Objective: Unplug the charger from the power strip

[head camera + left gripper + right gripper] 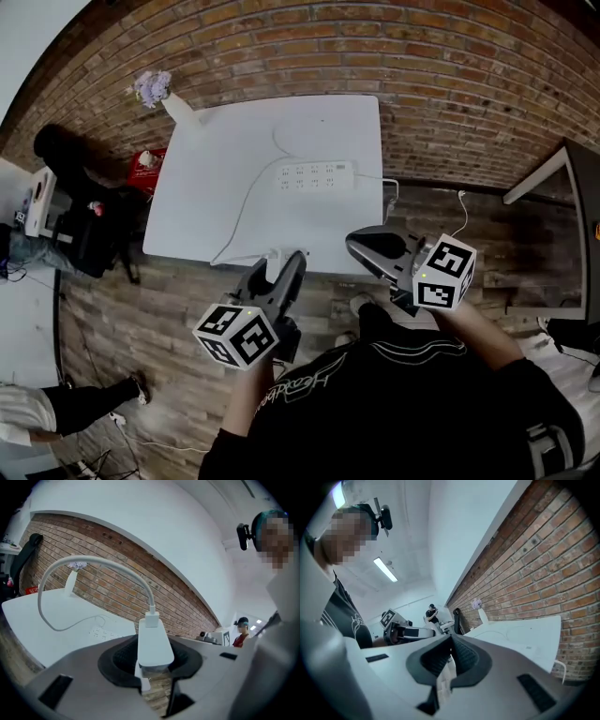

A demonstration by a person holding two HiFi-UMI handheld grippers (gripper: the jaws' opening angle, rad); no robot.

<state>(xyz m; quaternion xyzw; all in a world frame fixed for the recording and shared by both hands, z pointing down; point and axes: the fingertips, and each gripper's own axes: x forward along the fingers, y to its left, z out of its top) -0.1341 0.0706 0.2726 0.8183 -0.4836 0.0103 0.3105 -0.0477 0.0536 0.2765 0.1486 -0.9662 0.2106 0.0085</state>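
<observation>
1. Gripping the charger by its body, the left gripper has its jaws clamped on it. The charger is already out of the power strip, well apart from it on the person's side.
2. Its cable loops over the table near the power strip. A hard pull could snag the cable and drag the strip.
3. A tug from the cable might twist the charger loose.
4. The right gripper, jaws together and empty, is well apart from the strip, so nothing steadies the strip.
</observation>
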